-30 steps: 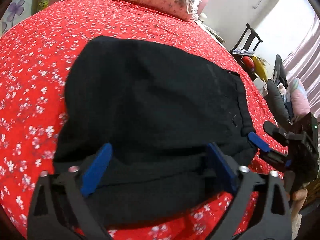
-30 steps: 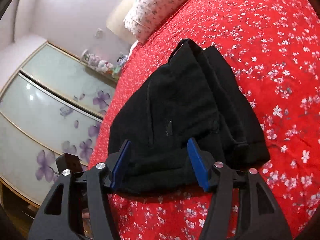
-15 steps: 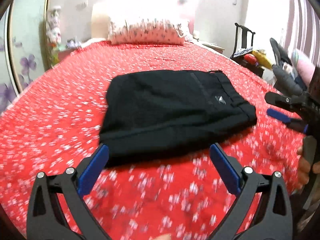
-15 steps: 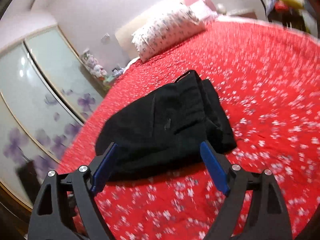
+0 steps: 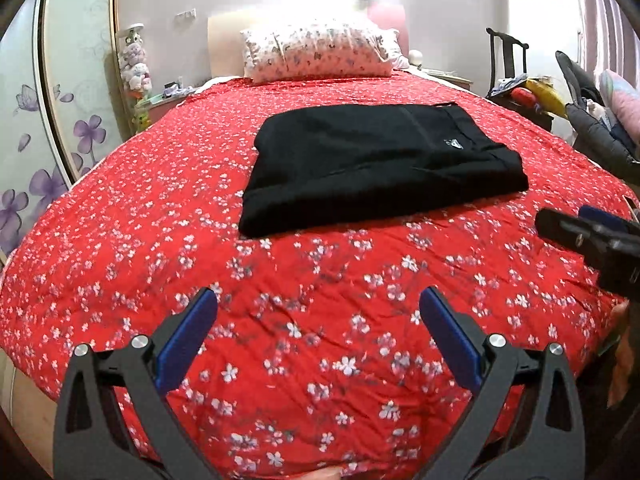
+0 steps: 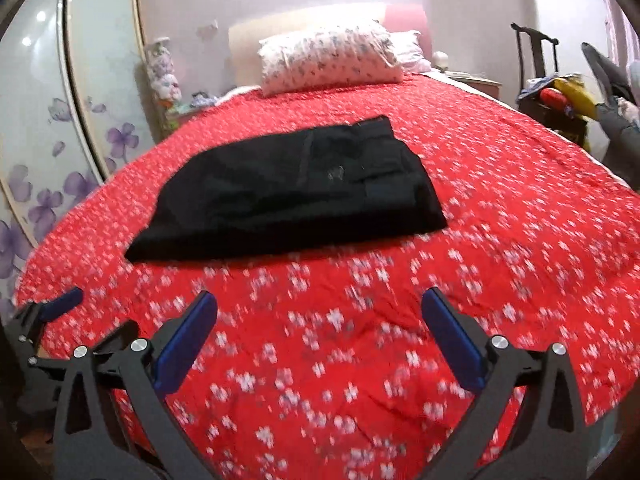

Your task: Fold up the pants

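Observation:
The black pants (image 5: 376, 164) lie folded into a flat rectangle on the red flowered bedspread (image 5: 168, 208), with a small white logo near their right end. In the right wrist view the same pants (image 6: 292, 196) lie to the left of centre. My left gripper (image 5: 318, 312) hangs open over bare bedspread, well short of the pants' near edge. My right gripper (image 6: 320, 316) is also back from the pants, its jaws opening wide with nothing between them. The right gripper's blue-tipped body (image 5: 592, 232) shows at the right edge of the left wrist view.
A flowered pillow (image 5: 320, 56) rests at the headboard. A wardrobe with purple flower doors (image 5: 52, 128) stands left of the bed. A dark chair with clothes and bags (image 5: 532, 92) crowds the right side. The bed's near edge curves just below both grippers.
Both grippers have drawn back from the pants, which now lie free on the bed. The right jaws have spread wider, and both views have levelled out.

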The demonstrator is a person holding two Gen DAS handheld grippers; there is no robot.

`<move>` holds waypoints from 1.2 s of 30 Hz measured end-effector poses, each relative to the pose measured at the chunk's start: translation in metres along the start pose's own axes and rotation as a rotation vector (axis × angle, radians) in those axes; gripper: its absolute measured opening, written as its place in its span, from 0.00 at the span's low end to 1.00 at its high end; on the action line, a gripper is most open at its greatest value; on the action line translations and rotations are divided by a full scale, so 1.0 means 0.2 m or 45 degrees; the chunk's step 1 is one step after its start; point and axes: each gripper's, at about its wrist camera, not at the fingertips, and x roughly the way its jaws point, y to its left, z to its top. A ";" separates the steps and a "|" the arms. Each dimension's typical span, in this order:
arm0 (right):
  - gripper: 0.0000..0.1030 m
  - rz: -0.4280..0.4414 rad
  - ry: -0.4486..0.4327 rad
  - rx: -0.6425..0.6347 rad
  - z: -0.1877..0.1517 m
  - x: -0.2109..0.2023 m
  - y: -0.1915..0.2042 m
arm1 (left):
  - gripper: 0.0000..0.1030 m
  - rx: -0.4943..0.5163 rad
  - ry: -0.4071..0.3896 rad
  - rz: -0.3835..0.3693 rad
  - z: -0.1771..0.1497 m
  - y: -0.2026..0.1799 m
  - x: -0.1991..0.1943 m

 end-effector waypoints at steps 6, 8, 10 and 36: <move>0.99 -0.132 -0.009 -0.092 -0.04 -0.01 0.05 | 0.98 -0.006 0.034 0.002 -0.03 0.00 0.04; 0.99 -0.160 -0.014 -0.100 -0.04 -0.01 0.05 | 0.98 -0.001 0.040 0.006 -0.04 0.00 0.04; 0.99 -0.169 -0.003 -0.095 -0.05 0.01 0.05 | 0.98 0.007 0.047 0.011 -0.05 0.00 0.05; 0.99 -0.221 0.071 -0.098 -0.09 0.09 0.11 | 0.98 0.042 0.063 0.023 -0.05 -0.07 0.10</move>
